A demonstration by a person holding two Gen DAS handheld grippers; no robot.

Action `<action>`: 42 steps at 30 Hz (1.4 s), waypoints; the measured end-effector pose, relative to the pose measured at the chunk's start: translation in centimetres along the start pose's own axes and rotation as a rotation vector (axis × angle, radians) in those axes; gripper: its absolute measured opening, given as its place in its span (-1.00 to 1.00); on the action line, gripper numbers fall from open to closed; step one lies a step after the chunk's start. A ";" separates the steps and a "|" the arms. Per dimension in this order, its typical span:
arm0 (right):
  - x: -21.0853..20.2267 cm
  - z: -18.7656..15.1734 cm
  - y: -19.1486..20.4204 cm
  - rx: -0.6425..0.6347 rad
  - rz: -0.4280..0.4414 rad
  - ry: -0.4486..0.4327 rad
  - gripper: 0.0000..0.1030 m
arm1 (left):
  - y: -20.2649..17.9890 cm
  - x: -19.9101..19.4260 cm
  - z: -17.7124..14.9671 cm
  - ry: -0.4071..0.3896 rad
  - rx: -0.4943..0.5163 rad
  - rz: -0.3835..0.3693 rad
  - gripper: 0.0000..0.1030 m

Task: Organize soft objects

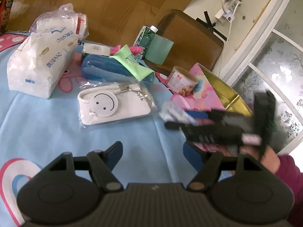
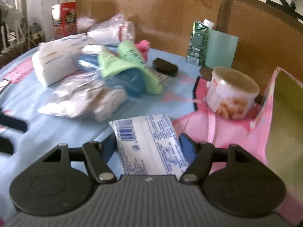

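In the right wrist view a white packet with blue print [image 2: 149,147] lies between the fingers of my right gripper [image 2: 148,146], at the edge of the pink box [image 2: 223,132]. The jaws stand about as wide as the packet, so I read the gripper as open. My left gripper [image 1: 153,152] is open over the light blue cloth [image 1: 47,132], holding nothing. From the left wrist view, the right gripper [image 1: 176,119] is blurred beside the pink box [image 1: 206,94]. Ahead lie a bagged white smiley pouch [image 1: 113,106], a white tissue pack [image 1: 37,66] and a green cloth [image 1: 132,64] on a blue bagged item.
A snack can [image 2: 231,92] sits in the pink box, whose inside is gold [image 1: 227,92]. A green carton [image 2: 197,43], a pale green roll [image 2: 219,51] and a black case [image 2: 164,67] stand further back. A brown chair [image 2: 265,37] is behind, and a sleeve [image 1: 289,172] at right.
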State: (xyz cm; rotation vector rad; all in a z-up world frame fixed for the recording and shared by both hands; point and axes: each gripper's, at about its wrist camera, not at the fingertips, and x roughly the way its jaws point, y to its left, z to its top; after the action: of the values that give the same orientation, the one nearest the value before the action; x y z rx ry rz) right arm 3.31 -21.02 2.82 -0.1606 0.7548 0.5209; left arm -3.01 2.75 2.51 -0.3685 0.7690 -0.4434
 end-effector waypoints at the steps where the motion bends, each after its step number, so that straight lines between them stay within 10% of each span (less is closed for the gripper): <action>1: -0.9 -0.7 0.5 0.007 0.015 -0.006 0.42 | -0.1 0.2 0.0 0.006 -0.001 -0.007 0.41; 5: -4.3 -3.9 2.9 0.037 0.061 -0.039 0.47 | -1.1 1.5 -0.6 0.054 0.000 -0.044 0.41; 9: -6.9 -6.8 3.9 0.028 0.078 -0.141 0.99 | -2.7 3.0 -1.2 0.108 0.018 -0.067 0.41; 14: -6.5 -8.1 4.5 -0.075 0.044 -0.114 1.00 | -4.6 4.5 -1.9 0.146 0.045 -0.073 0.41; 16: -6.1 -8.0 3.6 -0.029 0.065 -0.130 0.91 | -5.2 5.1 -1.9 0.143 0.062 -0.062 0.41; 18: -6.1 -7.8 3.7 -0.037 0.072 -0.155 0.39 | -5.9 5.7 -1.6 0.131 0.085 -0.033 0.41; 23: -6.9 -8.3 3.8 -0.021 0.038 -0.200 0.31 | -7.5 6.2 -0.9 0.126 0.111 -0.033 0.39; 34: -12.7 -4.7 -1.9 -0.060 -0.297 -0.482 0.31 | -19.8 8.2 6.4 -0.060 0.366 -0.144 0.41; 42: -10.6 -4.8 -8.5 0.059 -0.539 -0.400 0.38 | -21.2 13.6 5.8 -0.036 0.337 -0.128 0.46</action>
State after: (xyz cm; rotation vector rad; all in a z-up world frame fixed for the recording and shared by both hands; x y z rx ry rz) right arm -1.77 -34.08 6.26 -0.1890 0.3113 0.0103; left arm 4.67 -21.20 8.47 -0.1101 0.6240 -0.6734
